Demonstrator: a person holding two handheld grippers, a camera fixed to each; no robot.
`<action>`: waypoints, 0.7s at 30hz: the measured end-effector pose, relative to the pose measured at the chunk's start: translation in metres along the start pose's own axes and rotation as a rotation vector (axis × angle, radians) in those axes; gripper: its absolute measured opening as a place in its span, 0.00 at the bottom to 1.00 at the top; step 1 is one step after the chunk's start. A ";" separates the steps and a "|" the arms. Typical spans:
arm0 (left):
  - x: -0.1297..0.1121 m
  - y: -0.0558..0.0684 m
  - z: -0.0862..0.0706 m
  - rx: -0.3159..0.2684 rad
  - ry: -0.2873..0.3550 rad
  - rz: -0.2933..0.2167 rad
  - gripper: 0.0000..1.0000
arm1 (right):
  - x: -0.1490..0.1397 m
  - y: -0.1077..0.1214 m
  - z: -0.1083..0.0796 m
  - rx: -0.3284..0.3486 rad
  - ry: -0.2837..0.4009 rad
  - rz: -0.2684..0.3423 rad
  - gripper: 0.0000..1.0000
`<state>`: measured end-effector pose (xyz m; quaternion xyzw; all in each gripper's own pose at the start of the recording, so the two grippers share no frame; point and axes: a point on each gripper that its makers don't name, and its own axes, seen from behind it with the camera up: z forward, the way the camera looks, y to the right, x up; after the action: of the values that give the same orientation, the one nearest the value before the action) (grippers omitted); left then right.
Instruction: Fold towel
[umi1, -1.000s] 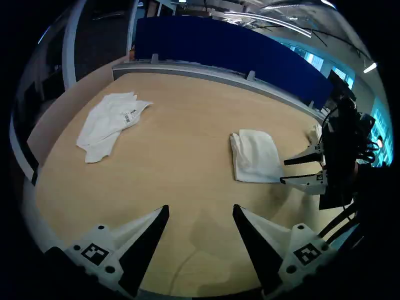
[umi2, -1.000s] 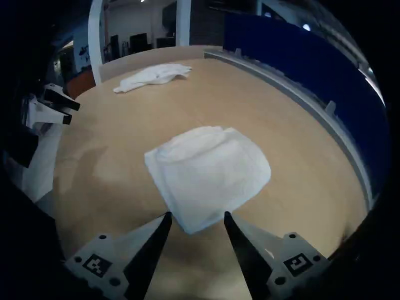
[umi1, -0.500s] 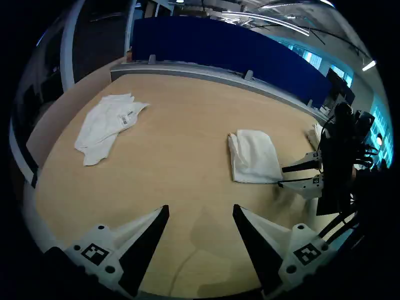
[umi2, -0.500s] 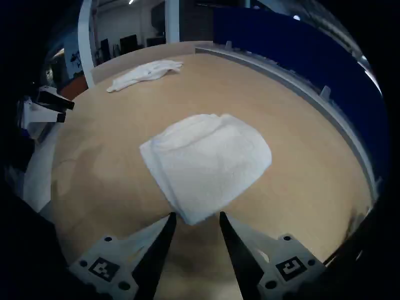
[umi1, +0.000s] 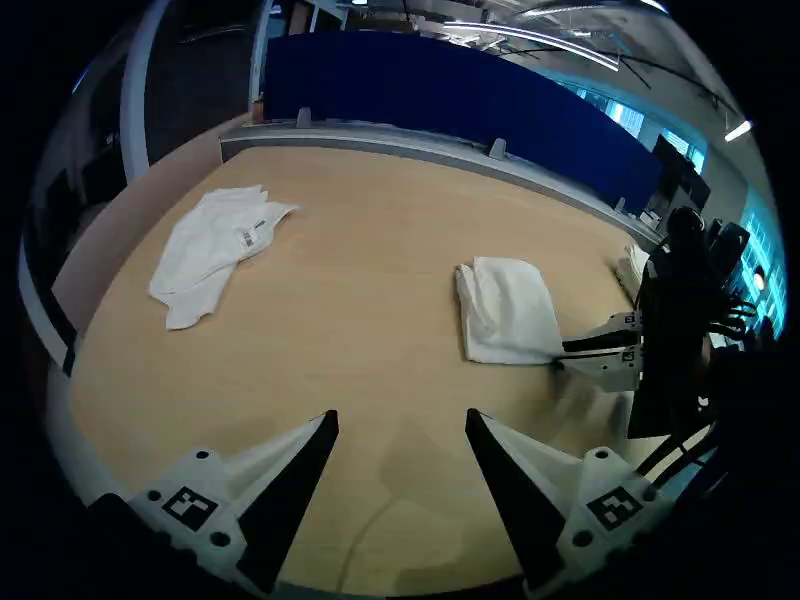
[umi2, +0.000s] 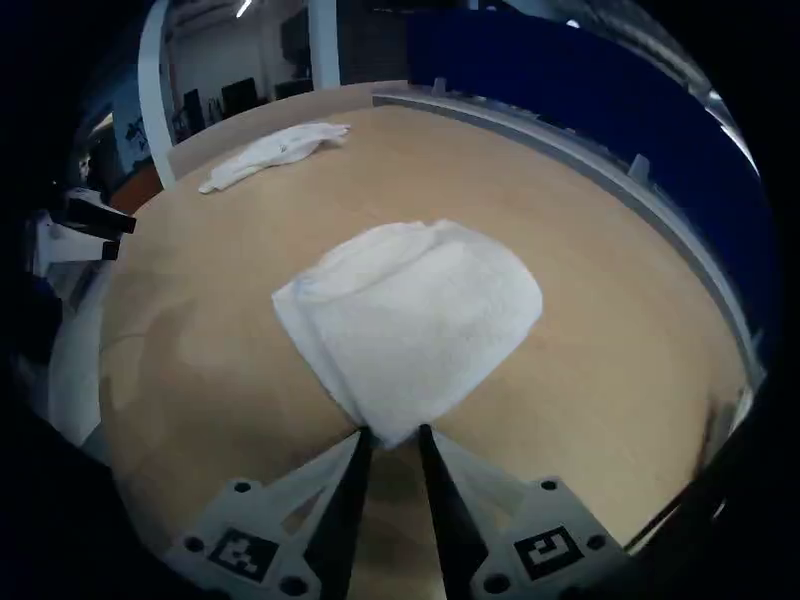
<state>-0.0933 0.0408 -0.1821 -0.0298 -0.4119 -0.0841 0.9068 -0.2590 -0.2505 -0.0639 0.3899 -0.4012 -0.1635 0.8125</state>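
Note:
A folded white towel (umi1: 508, 312) (umi2: 415, 310) lies on the wooden table (umi1: 350, 300). My right gripper (umi2: 392, 436) has its fingers drawn close on the towel's near corner, which sits pinched between the tips; the left gripper view has that gripper (umi1: 565, 353) at the towel's right corner. My left gripper (umi1: 400, 432) hangs open over bare table near the front edge, well short of the towel, and appears at the far left (umi2: 85, 225) of the right gripper view. A second, crumpled white towel (umi1: 212, 250) (umi2: 272, 155) lies at the table's far left.
A blue partition (umi1: 450, 95) with a grey rail runs along the table's far edge. Another bit of white cloth (umi1: 632, 268) lies by the right edge, behind the person's dark sleeve. Bare wood lies between the two towels.
My right gripper's fingers have moved forward and narrowed around the folded towel's near corner. The left gripper has stayed still and open.

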 end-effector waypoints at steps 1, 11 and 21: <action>0.000 0.000 0.000 0.000 0.000 0.000 0.95 | 0.000 0.000 0.000 0.001 0.001 0.006 0.28; 0.000 0.001 0.001 0.001 -0.001 0.003 0.95 | 0.002 0.001 -0.001 0.003 0.007 0.048 0.06; 0.004 0.000 0.000 0.000 0.007 0.006 0.95 | 0.030 0.008 -0.024 -0.025 0.063 -0.004 0.06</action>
<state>-0.0907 0.0406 -0.1785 -0.0307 -0.4086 -0.0815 0.9086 -0.2213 -0.2509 -0.0513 0.3854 -0.3725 -0.1578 0.8293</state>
